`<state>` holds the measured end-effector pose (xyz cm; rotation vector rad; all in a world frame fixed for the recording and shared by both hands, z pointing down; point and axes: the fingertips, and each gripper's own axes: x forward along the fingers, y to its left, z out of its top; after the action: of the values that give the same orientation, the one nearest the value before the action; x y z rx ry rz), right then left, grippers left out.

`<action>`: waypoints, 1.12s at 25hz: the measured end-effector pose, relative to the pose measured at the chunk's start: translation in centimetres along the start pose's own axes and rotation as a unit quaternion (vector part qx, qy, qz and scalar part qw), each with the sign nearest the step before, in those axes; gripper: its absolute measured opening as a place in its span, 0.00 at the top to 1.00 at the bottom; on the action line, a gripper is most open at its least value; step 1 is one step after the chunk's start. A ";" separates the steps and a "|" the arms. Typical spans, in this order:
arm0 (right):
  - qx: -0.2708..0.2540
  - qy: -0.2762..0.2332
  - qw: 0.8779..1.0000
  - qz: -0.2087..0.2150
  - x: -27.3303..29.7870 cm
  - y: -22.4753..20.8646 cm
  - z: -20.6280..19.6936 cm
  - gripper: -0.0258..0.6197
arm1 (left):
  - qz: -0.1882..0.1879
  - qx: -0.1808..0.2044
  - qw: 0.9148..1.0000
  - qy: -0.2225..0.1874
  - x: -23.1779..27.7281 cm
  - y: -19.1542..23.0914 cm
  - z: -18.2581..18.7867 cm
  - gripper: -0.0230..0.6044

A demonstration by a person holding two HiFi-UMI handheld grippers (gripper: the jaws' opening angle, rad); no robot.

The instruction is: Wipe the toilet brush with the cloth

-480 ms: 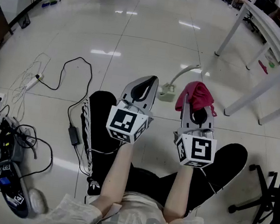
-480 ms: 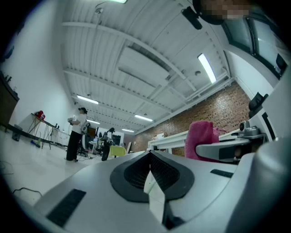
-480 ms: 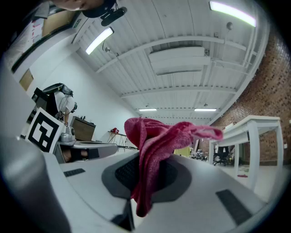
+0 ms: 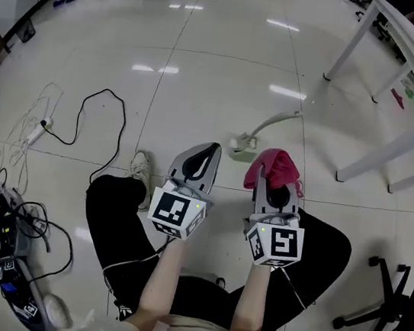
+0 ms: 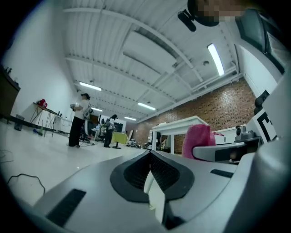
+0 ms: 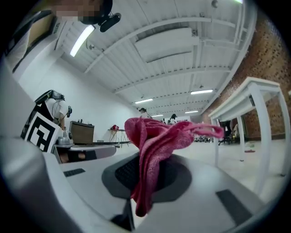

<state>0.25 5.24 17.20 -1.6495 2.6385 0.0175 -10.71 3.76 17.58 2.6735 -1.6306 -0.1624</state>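
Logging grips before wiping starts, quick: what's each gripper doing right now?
Left gripper: closed, nothing in it.
Right gripper: closed on the pink cloth.

The table (image 4: 408, 56) at one o'clock is running off the head view's top and right edges, leaving only its legs and one long side showing. The office chair (image 4: 390, 304) at four o'clock is being cut by the right edge. The toilet brush (image 4: 263, 127) is lying too small to tell bristles from holder. The cloth (image 4: 272, 167) is covering the tips of the right gripper (image 4: 279, 189), its lower end disappearing between the closed jaws. A shoe (image 4: 141, 172), at nine o'clock from the left gripper (image 4: 211, 150), is slipping partly under a trouser leg (image 4: 108, 208). Distant people (image 5: 79, 120) are showing too small to make out.
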 end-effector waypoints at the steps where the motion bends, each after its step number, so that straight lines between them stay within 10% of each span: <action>1: 0.012 0.007 1.000 -0.001 0.4 -0.5 -1.0 0.91 | 0.001 -0.002 1.000 0.008 0.6 0.4 -0.8 0.96; 16: -0.019 -0.020 0.999 -0.022 6.6 -8.4 -3.3 0.91 | -0.025 -0.040 0.998 0.044 9.0 3.1 -7.7 0.96; 28: -0.015 0.149 0.988 0.043 19.2 -19.4 -32.3 0.91 | -0.039 -0.082 0.977 0.194 17.3 2.1 -29.8 0.96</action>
<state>8.64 -21.26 48.99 -1.6637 2.9377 -0.2045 -2.00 -14.04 45.89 2.4499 -1.3335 0.2059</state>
